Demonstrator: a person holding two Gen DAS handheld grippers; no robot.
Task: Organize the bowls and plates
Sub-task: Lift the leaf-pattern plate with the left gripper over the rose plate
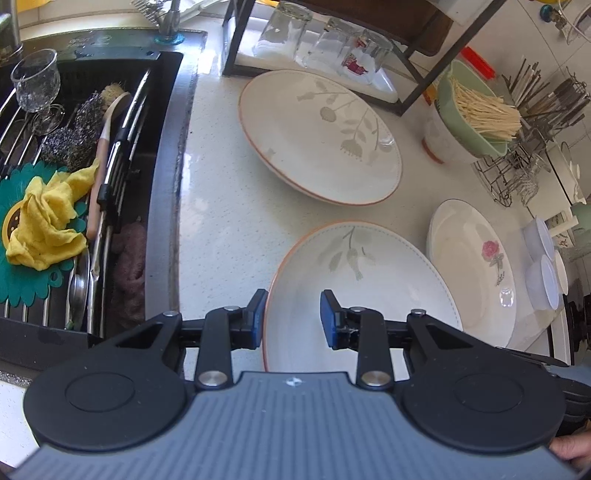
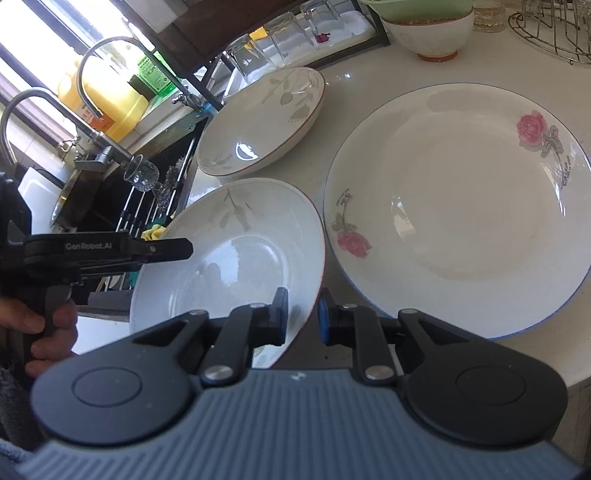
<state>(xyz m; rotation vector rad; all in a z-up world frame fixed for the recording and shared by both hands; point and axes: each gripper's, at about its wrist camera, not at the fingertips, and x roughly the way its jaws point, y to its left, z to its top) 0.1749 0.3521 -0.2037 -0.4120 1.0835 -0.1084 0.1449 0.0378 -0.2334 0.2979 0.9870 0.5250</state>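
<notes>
The near leaf-patterned plate is tilted, its right edge raised off the pale countertop, and that raised rim runs between the two fingers of the right gripper, whose jaws are clenched on the rim, one pad inside the plate and one under its outer side. The left gripper sits at the opposite, left edge of the same plate with its fingers spread apart; the plate's orange-edged rim passes just inside its left finger, and whether the pads touch the plate I cannot tell. Ahead of the left fingers, farther along the counter, lies a second leaf-patterned plate, flat and apart from the first. Just right of the right fingers lies a rose-patterned plate, its rim close beside the lifted plate. Beyond it stand a white bowl with a green bowl nested in it, holding pale sticks. To the left of both sets of fingers is the dark sink, with a yellow cloth and a wine glass on its rack.
</notes>
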